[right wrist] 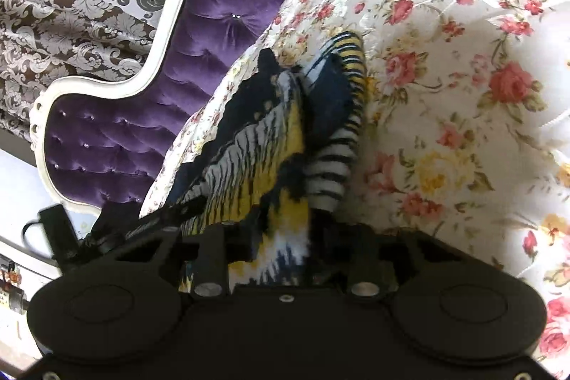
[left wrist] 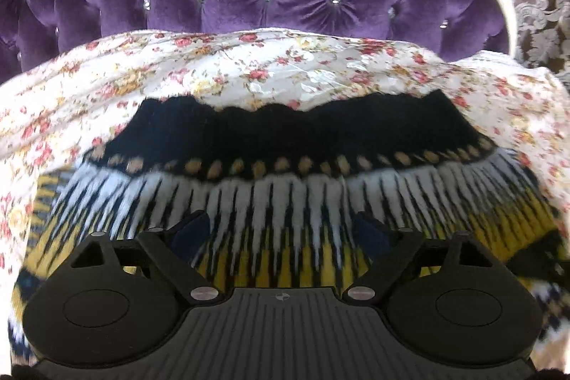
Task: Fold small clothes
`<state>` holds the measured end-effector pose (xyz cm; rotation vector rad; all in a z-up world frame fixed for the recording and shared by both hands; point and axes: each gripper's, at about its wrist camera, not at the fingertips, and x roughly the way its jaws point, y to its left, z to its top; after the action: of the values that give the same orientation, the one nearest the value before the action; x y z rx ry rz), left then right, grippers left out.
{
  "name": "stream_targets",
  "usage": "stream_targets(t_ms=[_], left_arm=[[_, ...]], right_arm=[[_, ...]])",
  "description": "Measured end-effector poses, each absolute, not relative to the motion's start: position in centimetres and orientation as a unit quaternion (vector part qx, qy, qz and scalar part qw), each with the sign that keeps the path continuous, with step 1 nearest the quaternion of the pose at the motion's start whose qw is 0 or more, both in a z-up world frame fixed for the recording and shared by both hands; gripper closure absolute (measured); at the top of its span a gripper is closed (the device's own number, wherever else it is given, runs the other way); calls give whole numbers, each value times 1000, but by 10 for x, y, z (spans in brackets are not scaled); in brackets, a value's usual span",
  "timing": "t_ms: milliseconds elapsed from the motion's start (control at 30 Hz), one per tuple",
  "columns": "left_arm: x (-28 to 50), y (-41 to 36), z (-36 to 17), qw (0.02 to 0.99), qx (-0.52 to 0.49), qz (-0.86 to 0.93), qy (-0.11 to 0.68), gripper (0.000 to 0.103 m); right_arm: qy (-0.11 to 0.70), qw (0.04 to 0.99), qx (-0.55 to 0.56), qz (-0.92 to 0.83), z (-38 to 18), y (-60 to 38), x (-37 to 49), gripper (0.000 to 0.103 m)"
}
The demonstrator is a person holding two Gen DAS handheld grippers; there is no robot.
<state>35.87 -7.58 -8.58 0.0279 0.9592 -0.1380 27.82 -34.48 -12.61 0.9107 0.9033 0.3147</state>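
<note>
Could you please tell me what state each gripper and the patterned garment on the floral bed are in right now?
Yellow, white and black patterned knit garment: spread on the bed, one end bunched and lifted.
Left gripper: open, above the garment.
Right gripper: shut on the garment's bunched end.
Floral bedspread: rumpled, under the garment.

Right jaws' tips behind bunched sweater (right wrist: 263,145)
</note>
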Motion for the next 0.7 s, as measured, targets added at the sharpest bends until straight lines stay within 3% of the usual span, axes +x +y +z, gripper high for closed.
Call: stream_targets(t_ms=[267,433,700], left_arm=[[296,-65,-86,874,8,-104,474,16],[279,-74,-87,880,63,-118,455,16],[276,-16,-53,898,1,-88,431,19]], right_arm=[[415,823,365,134,-108,-331,276,70],[409,831,354,129,-105,-327,276,72],[397,847,333,115,-93,-317,274,75]])
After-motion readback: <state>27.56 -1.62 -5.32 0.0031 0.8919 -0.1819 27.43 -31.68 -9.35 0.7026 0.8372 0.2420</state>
